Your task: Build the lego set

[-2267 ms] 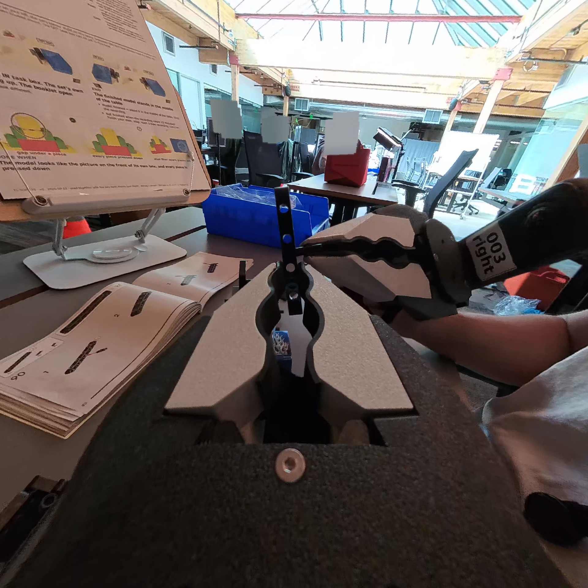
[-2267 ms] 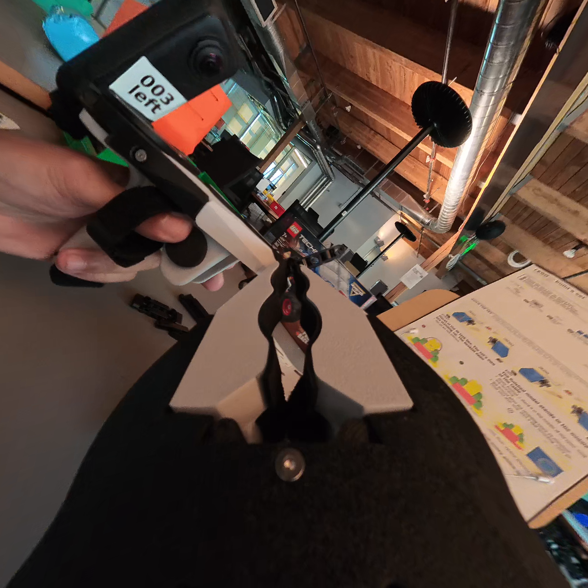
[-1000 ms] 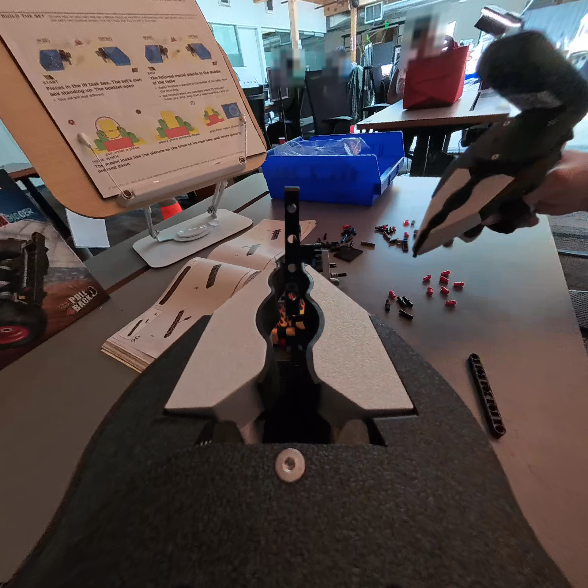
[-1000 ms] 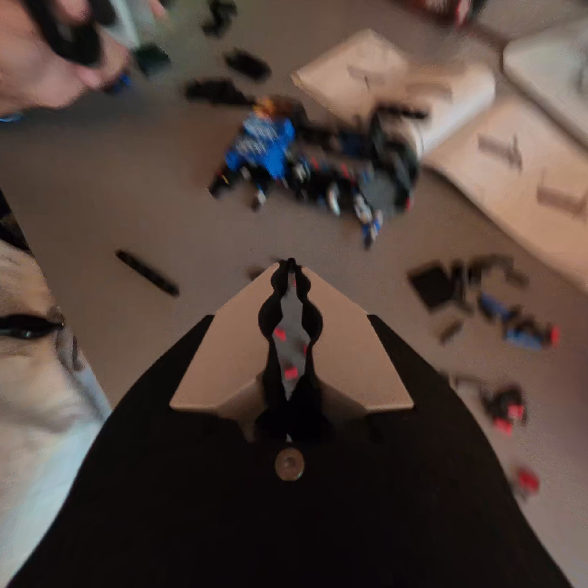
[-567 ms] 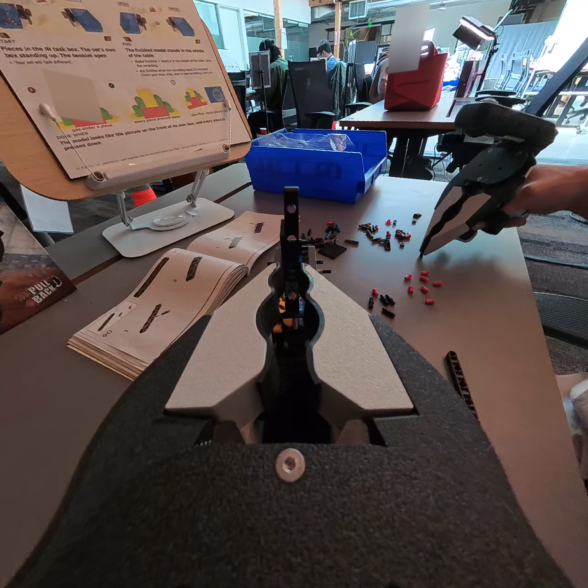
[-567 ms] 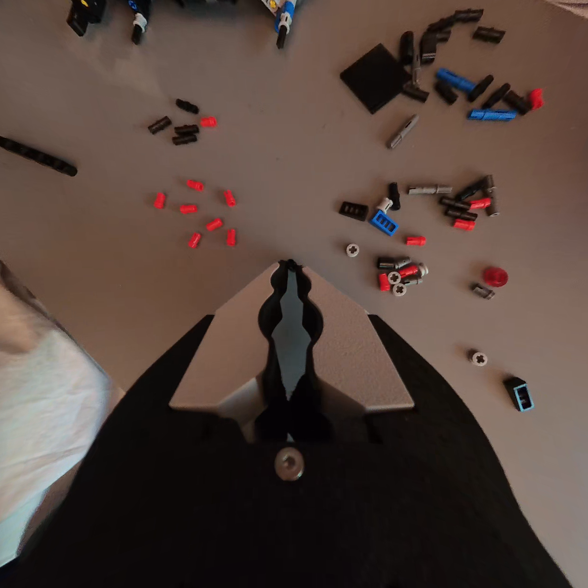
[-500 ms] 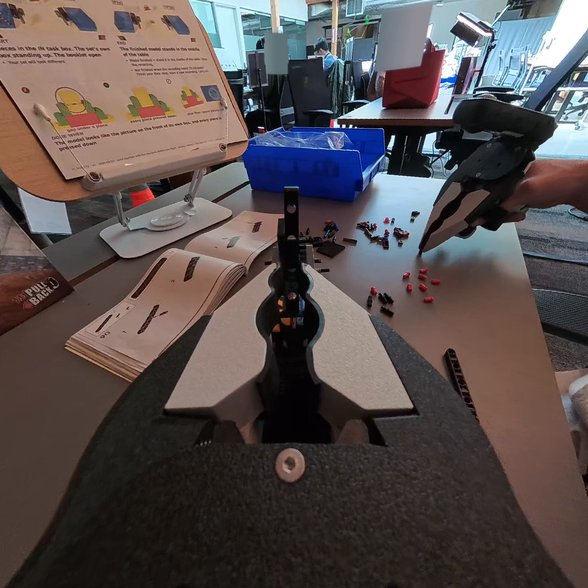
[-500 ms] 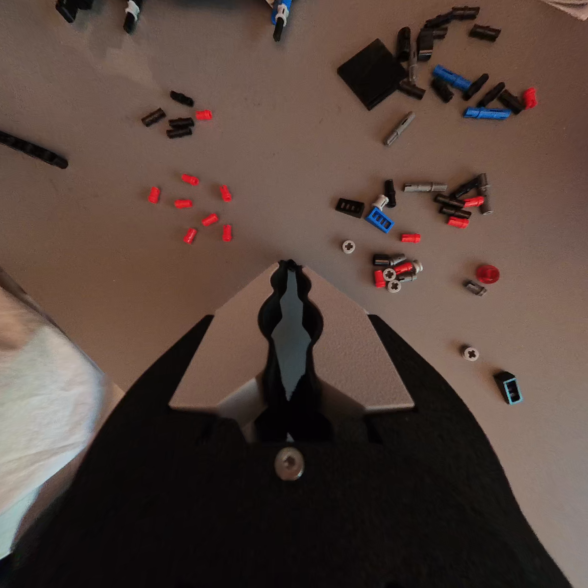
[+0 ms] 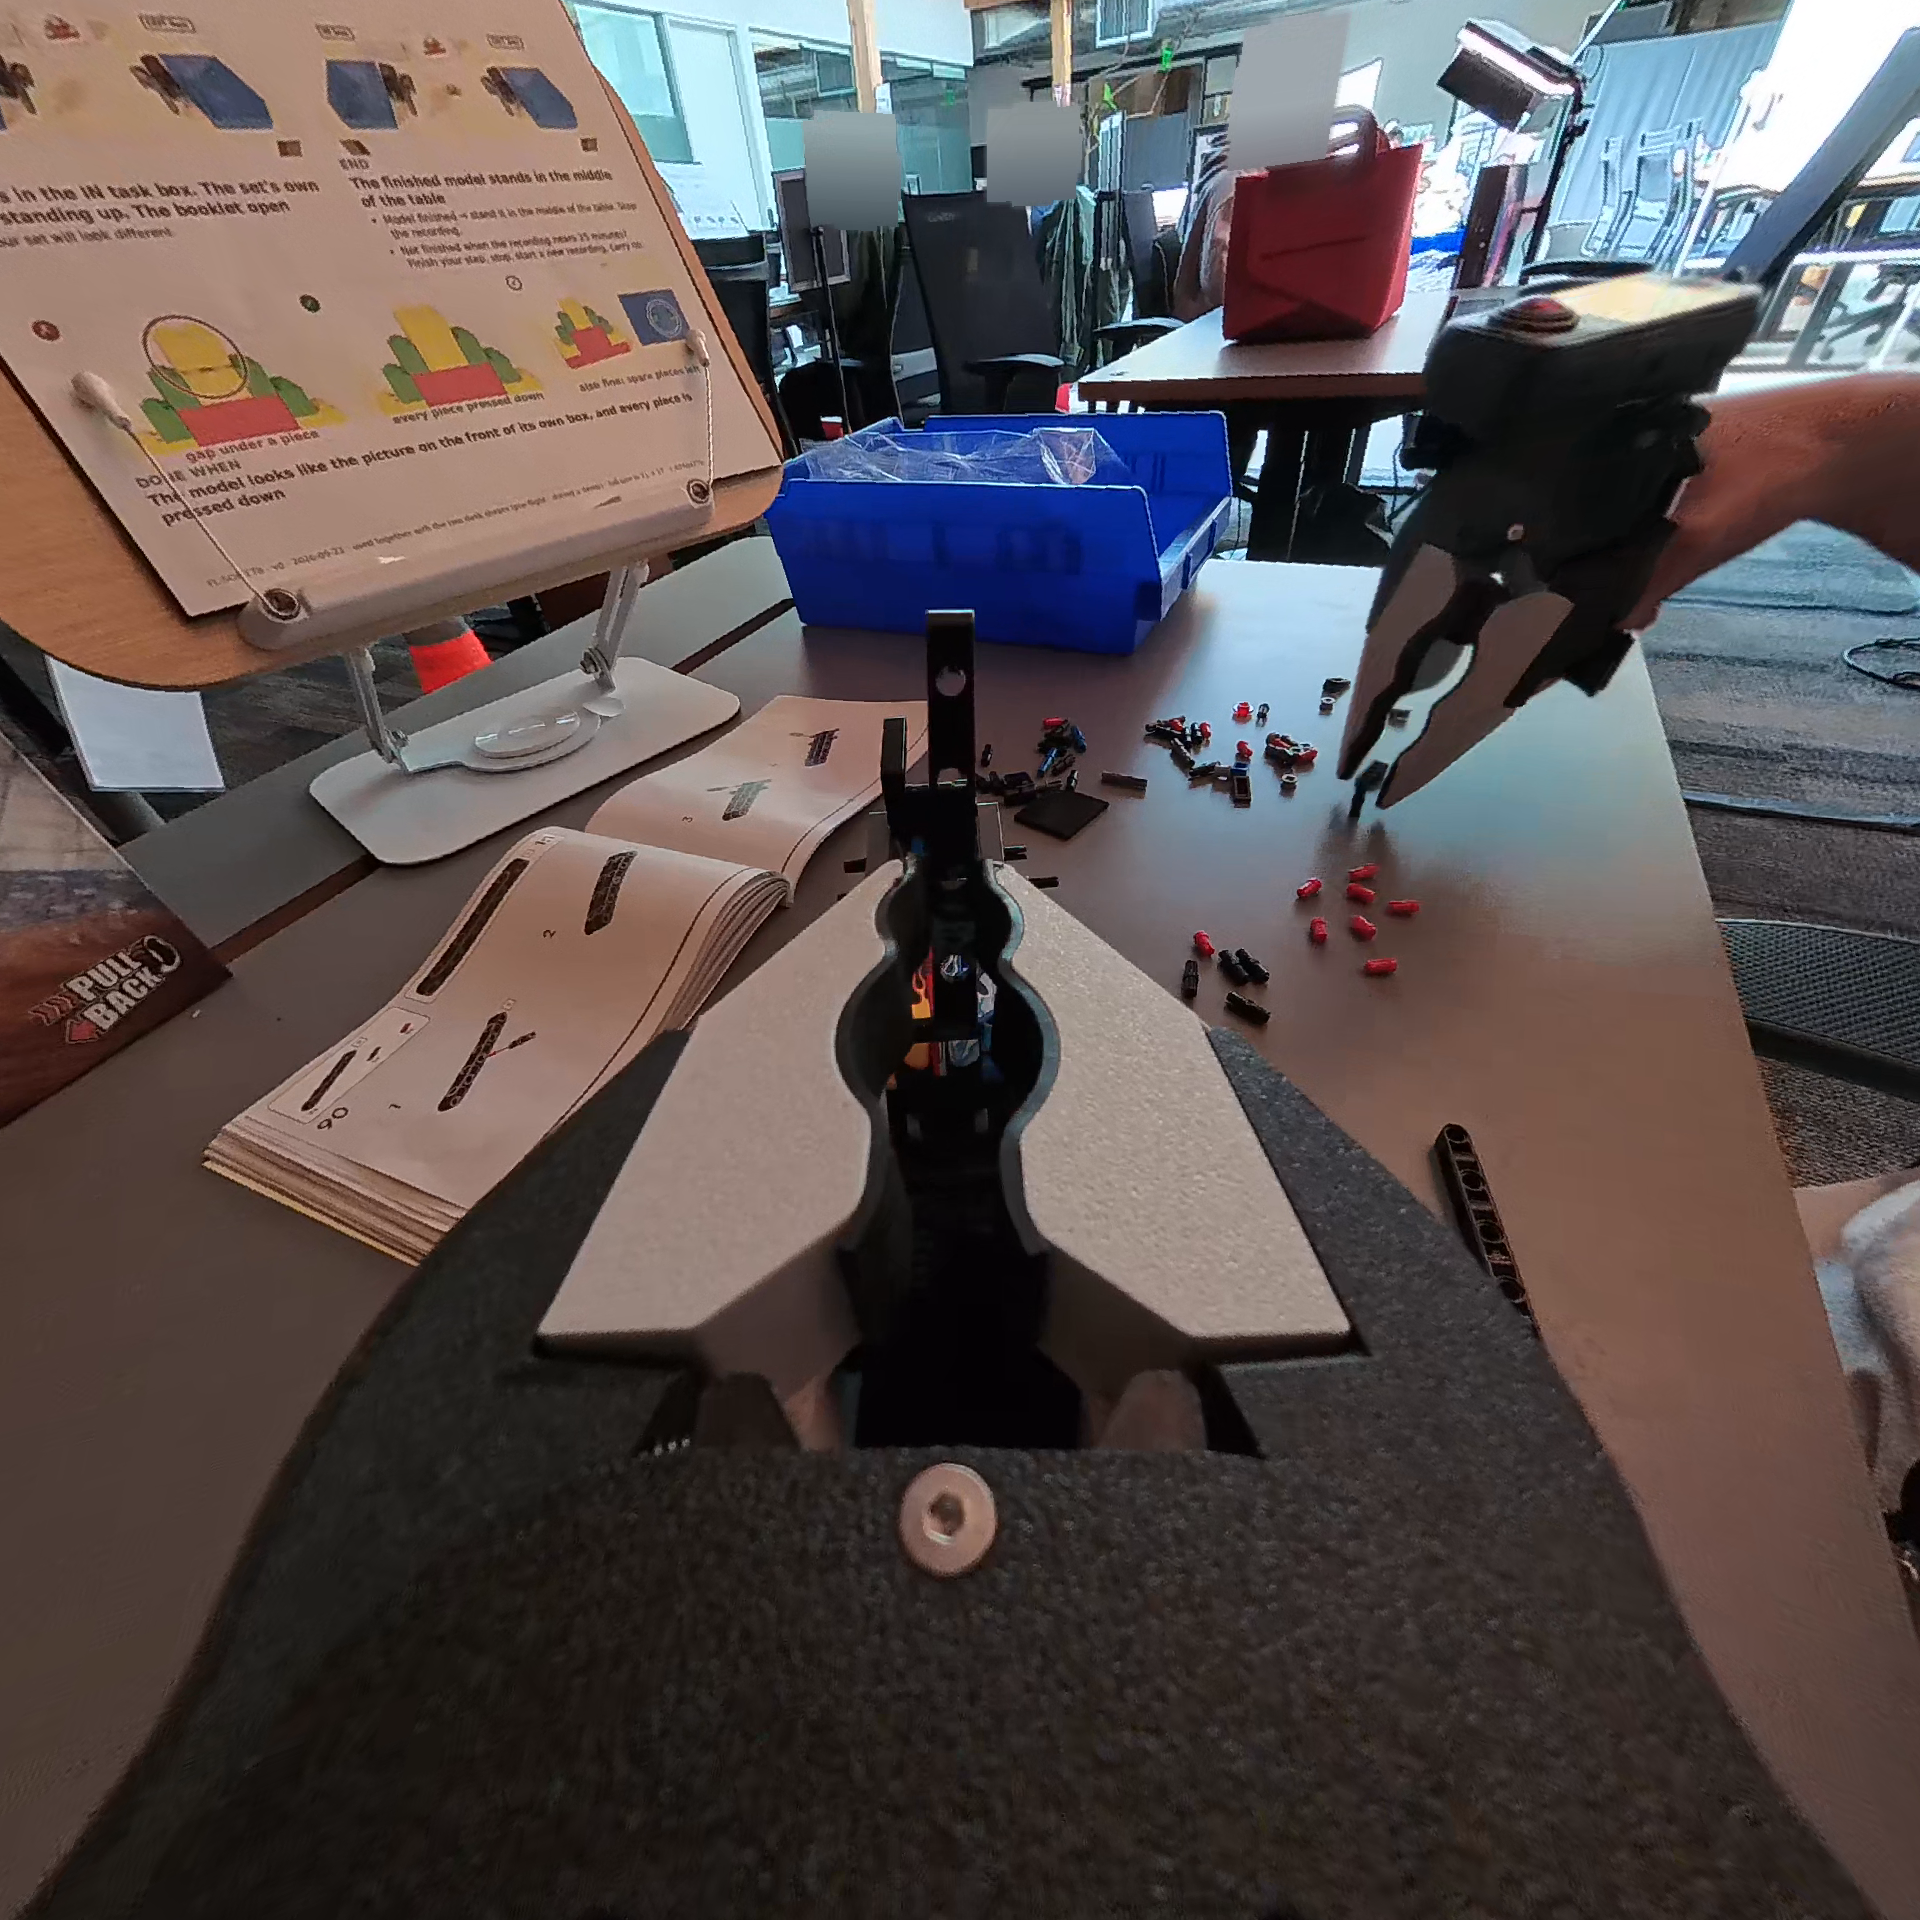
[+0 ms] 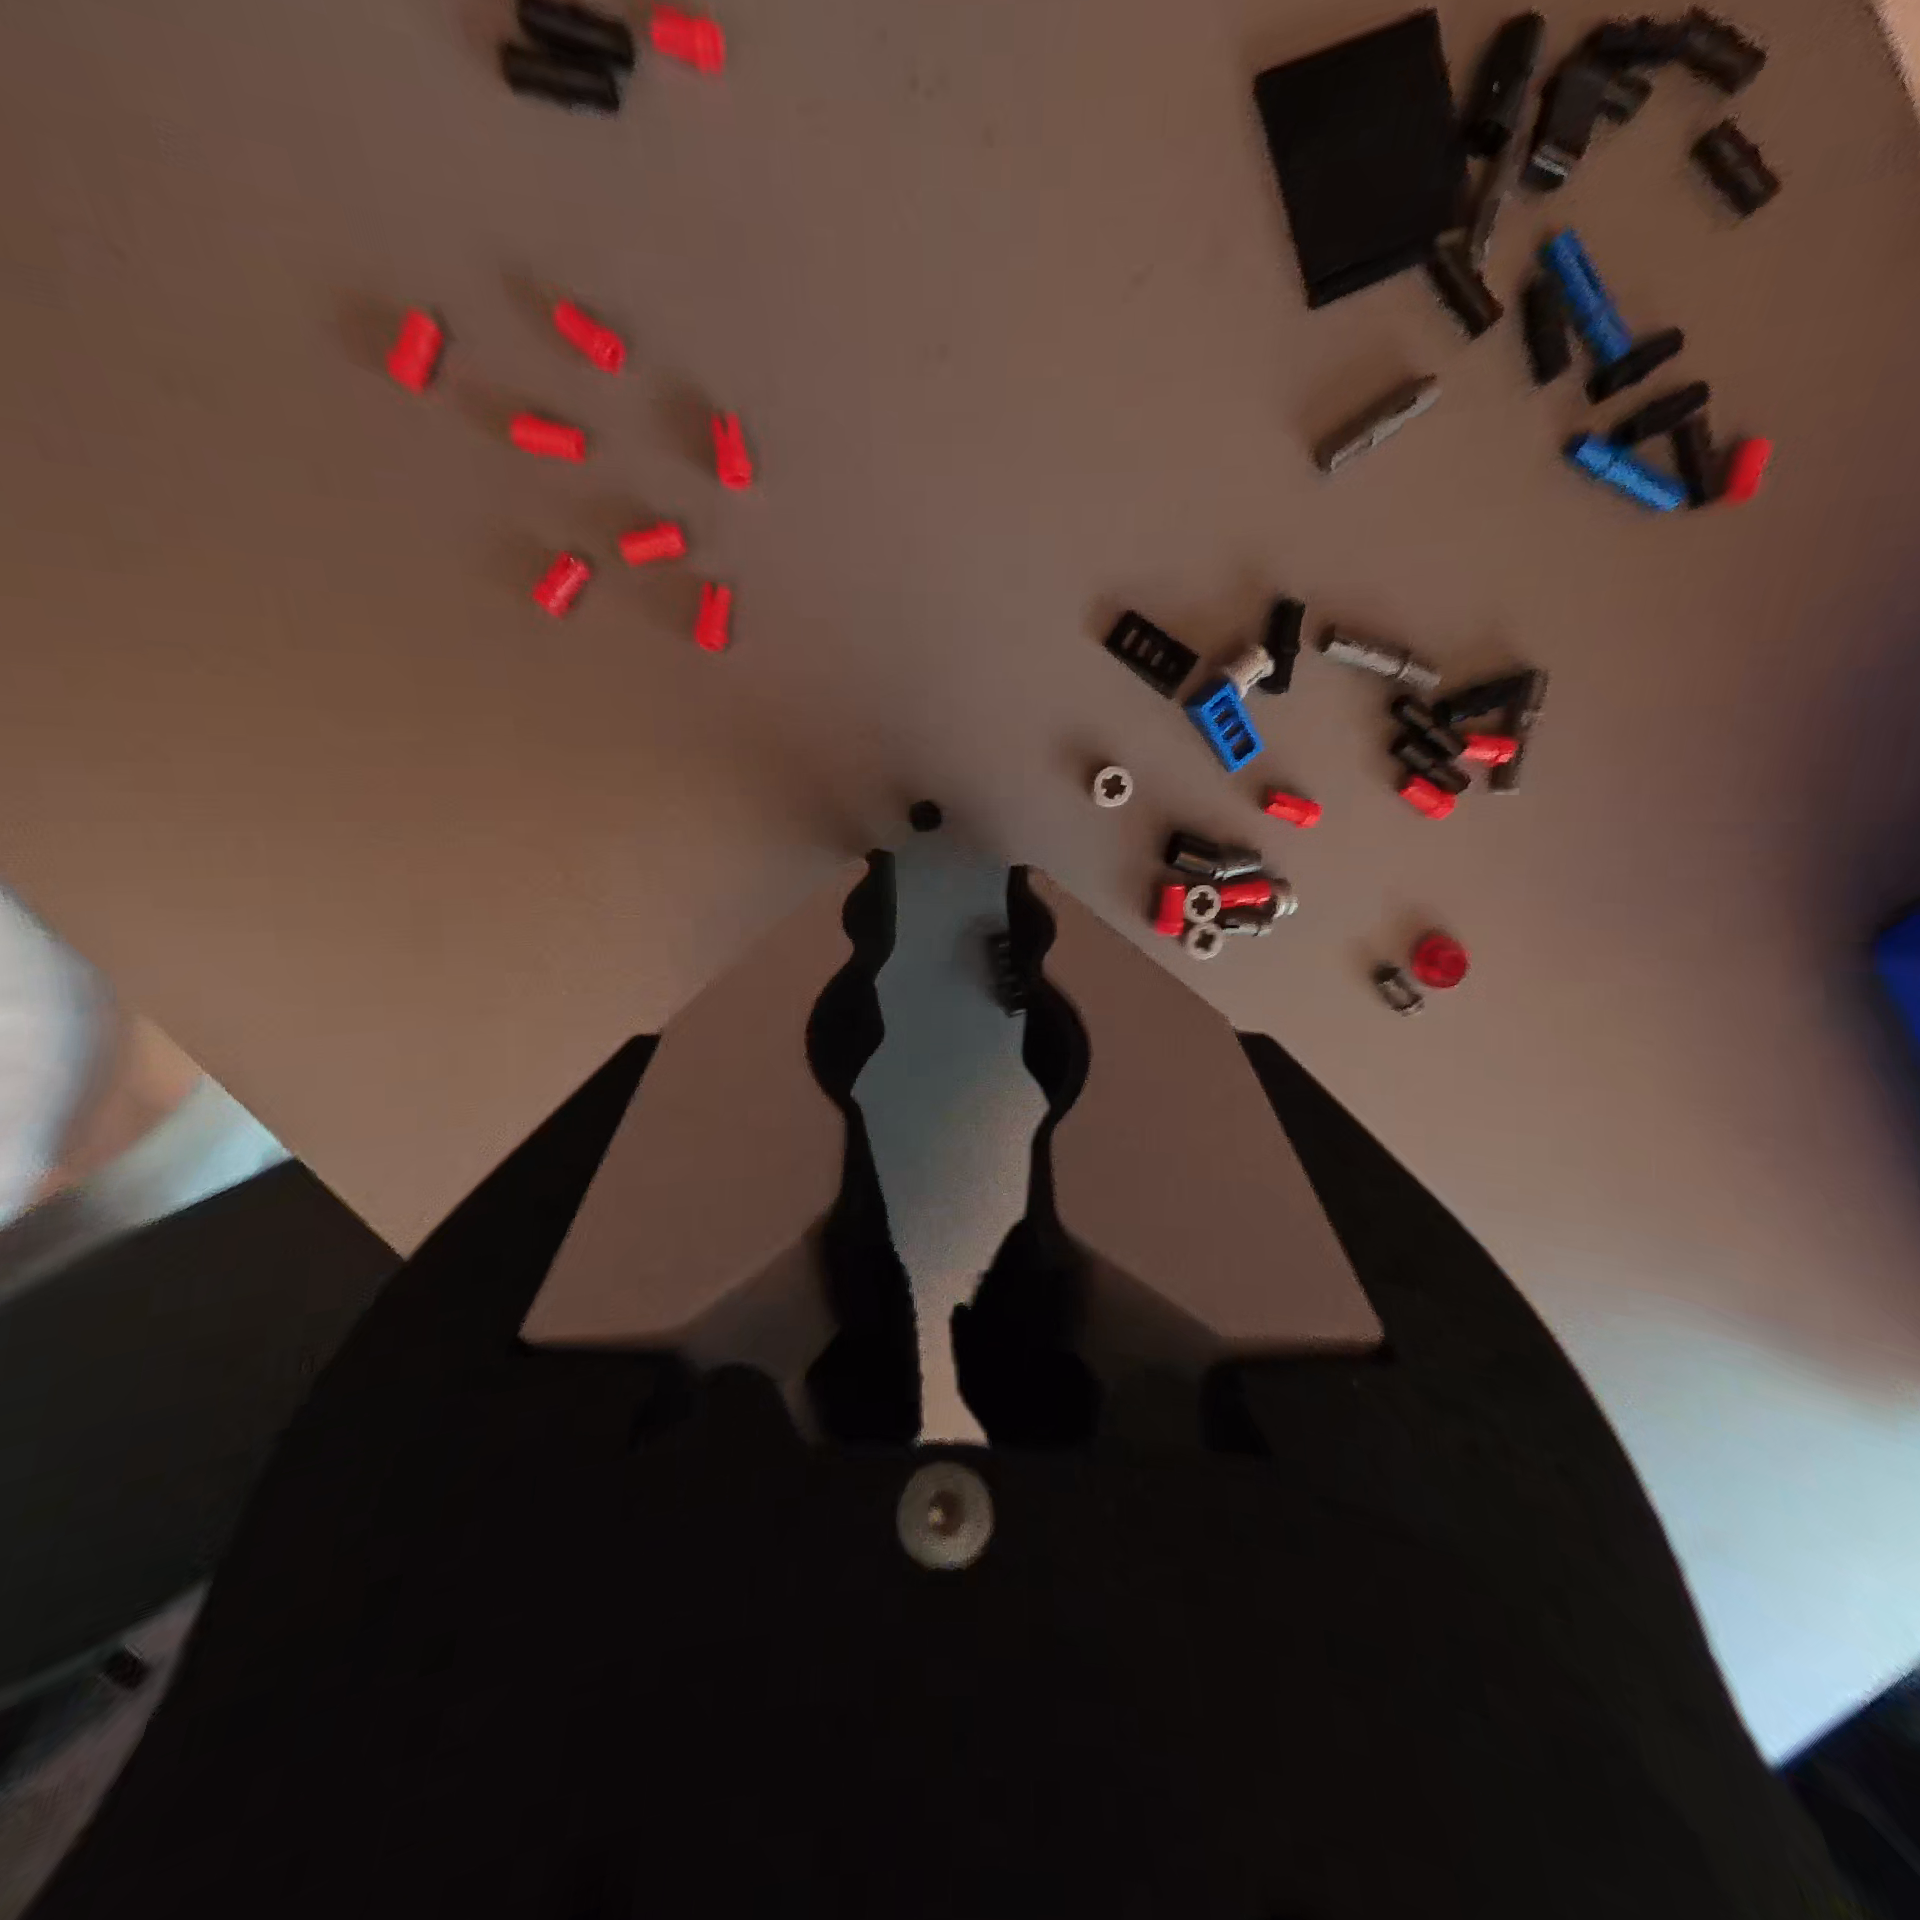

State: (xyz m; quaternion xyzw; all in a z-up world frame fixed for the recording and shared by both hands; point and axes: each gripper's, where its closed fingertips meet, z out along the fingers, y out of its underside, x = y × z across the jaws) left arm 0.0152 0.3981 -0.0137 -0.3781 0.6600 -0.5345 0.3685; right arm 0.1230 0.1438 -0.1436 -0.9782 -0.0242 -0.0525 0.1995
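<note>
Our right gripper [image 10: 945,873], closed half a second ago, now has its jaws parted low over the table [image 9: 1558,1039]; a small black pin [image 10: 924,816] lies just past its tips. We read this as release or missed pick. Left gripper [image 9: 948,883] stays clamped on the black beam assembly [image 9: 948,707], held upright.

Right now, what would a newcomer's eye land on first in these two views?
Probably the left tool, shut on a black lego assembly that stands up dead centre in its view. Next, the right tool, open, tips down over the table at the right, a small black piece just off its tips. The scattered red pins stand out beside it.
</note>
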